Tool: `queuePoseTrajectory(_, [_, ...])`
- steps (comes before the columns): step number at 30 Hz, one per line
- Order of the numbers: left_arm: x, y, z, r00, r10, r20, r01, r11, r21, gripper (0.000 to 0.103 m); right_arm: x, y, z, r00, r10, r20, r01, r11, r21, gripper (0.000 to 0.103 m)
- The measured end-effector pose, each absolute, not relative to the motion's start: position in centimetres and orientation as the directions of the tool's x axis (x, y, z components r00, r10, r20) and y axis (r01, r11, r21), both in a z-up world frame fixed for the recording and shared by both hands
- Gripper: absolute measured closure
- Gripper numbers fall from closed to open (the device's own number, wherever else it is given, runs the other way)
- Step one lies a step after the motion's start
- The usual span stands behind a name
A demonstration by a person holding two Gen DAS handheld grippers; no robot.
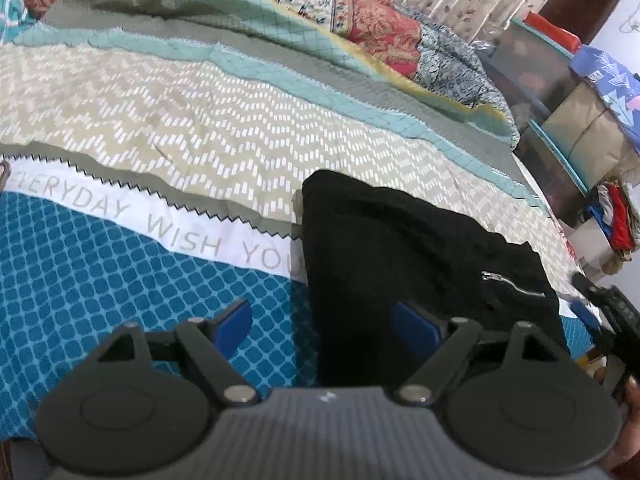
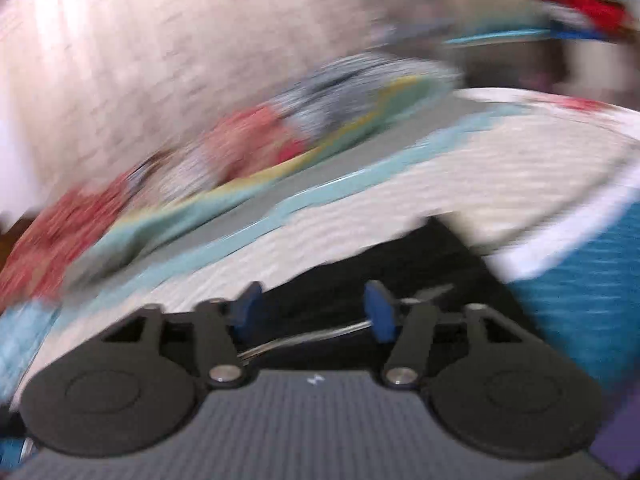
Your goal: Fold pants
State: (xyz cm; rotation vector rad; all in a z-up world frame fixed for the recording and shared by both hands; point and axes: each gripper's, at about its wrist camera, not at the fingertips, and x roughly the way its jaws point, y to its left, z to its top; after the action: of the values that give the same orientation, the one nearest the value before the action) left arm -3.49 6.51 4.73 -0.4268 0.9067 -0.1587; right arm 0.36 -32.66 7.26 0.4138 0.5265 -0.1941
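Observation:
Black pants point(image 1: 404, 264) lie folded in a compact pile on the patterned bedspread point(image 1: 200, 128), with a silver zipper point(image 1: 512, 282) showing at the right. My left gripper point(image 1: 324, 324) is open just above the pile's near left edge, one blue pad over the blue sheet and one over the pants. In the blurred right wrist view my right gripper point(image 2: 316, 312) is open and empty, low over the black pants point(image 2: 360, 276). The right gripper also shows at the right edge of the left wrist view point(image 1: 612, 320).
Rumpled quilts and pillows point(image 1: 360, 16) lie at the far side of the bed. Storage boxes and stacked clothes point(image 1: 568, 92) stand beside the bed at the right. The bed's edge point(image 2: 580, 184) curves away at the right in the right wrist view.

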Motion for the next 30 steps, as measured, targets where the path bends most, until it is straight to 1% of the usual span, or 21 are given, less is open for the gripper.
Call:
queuePoseTrajectory(2, [-3.1,6.3,4.2,0.594,-0.31,-0.742,-0.057,0.904,-0.424,0.021,-0.9,-36.0,6.8,0.84,-0.148,-0.523,0.378,0.85,0.367,0.023])
queuePoseTrajectory(5, [-2.4,5.7,3.6,0.569,-0.311,-0.761,-0.071,0.904,-0.422,0.021,-2.1,-39.1,5.6,0.812,-0.165,-0.56,0.439,0.805,0.4,0.023])
queuePoseTrajectory(8, [-1.6,4.8,3.2,0.56,-0.292,-0.775,-0.069,0.916,-0.395,0.021,-2.4,-40.4,4.1,0.792,-0.151,-0.592,0.478,0.756,0.447,0.023])
queuePoseTrajectory(10, [-1.1,4.3,3.0,0.552,-0.279,-0.786,-0.071,0.923,-0.377,0.023,-2.8,-40.1,3.6,0.791,-0.109,-0.602,0.476,0.726,0.495,0.023])
queuePoseTrajectory(11, [-0.9,4.0,2.9,0.547,-0.277,-0.79,-0.069,0.925,-0.373,0.025,-2.7,-39.9,3.3,0.79,-0.078,-0.608,0.466,0.72,0.514,0.026])
queuePoseTrajectory(12, [-0.6,3.7,2.7,0.541,-0.275,-0.795,-0.065,0.928,-0.366,0.027,-2.6,-39.5,3.1,0.785,-0.054,-0.617,0.456,0.724,0.518,0.033])
queuePoseTrajectory(13, [-0.3,3.4,2.5,0.536,-0.272,-0.799,-0.06,0.932,-0.358,0.031,-2.5,-39.0,3.1,0.775,-0.059,-0.629,0.457,0.74,0.493,0.04])
queuePoseTrajectory(15, [0.3,2.7,1.8,0.506,-0.286,-0.814,-0.04,0.935,-0.354,0.063,-2.4,-38.3,3.8,0.747,-0.088,-0.659,0.466,0.776,0.425,0.071])
queuePoseTrajectory(16, [0.5,2.4,1.4,0.489,-0.286,-0.824,-0.042,0.936,-0.349,0.064,-2.4,-38.5,4.0,0.745,-0.078,-0.662,0.462,0.777,0.428,0.078])
queuePoseTrajectory(17, [0.5,2.1,1.3,0.492,-0.274,-0.826,-0.042,0.941,-0.337,0.066,-2.6,-38.5,4.3,0.751,-0.057,-0.658,0.453,0.769,0.45,0.083])
queuePoseTrajectory(18, [0.4,1.9,1.3,0.498,-0.269,-0.824,-0.03,0.945,-0.326,0.067,-2.6,-38.2,4.8,0.759,-0.05,-0.649,0.446,0.766,0.463,0.085])
queuePoseTrajectory(20, [0.1,1.5,1.7,0.51,-0.259,-0.82,-0.008,0.952,-0.306,0.067,-2.5,-36.9,6.8,0.789,-0.044,-0.613,0.395,0.8,0.451,0.086])
queuePoseTrajectory(22, [-0.1,1.8,2.0,0.517,-0.272,-0.812,-0.009,0.946,-0.323,0.067,-1.9,-34.3,9.3,0.829,0.005,-0.559,0.289,0.851,0.438,0.086])
queuePoseTrajectory(25, [-0.8,3.2,2.7,0.541,-0.31,-0.782,-0.02,0.924,-0.381,0.062,-0.2,-29.0,12.4,0.858,0.138,-0.494,0.081,0.915,0.396,0.086])
queuePoseTrajectory(26, [-1.1,3.6,3.0,0.553,-0.318,-0.77,-0.024,0.918,-0.396,0.058,0.5,-26.7,13.2,0.853,0.196,-0.483,0.005,0.924,0.382,0.086])
queuePoseTrajectory(27, [-1.4,4.1,3.3,0.564,-0.322,-0.76,-0.029,0.912,-0.408,0.055,1.2,-24.5,13.5,0.838,0.251,-0.484,-0.065,0.927,0.368,0.086])
queuePoseTrajectory(28, [-1.7,4.8,3.5,0.576,-0.326,-0.749,-0.037,0.906,-0.422,0.054,2.0,-22.2,13.6,0.815,0.303,-0.494,-0.129,0.926,0.354,0.085])
queuePoseTrajectory(30, [-2.3,6.2,3.8,0.596,-0.328,-0.733,-0.058,0.893,-0.447,0.049,3.0,-17.2,13.1,0.753,0.394,-0.527,-0.255,0.913,0.318,0.085])
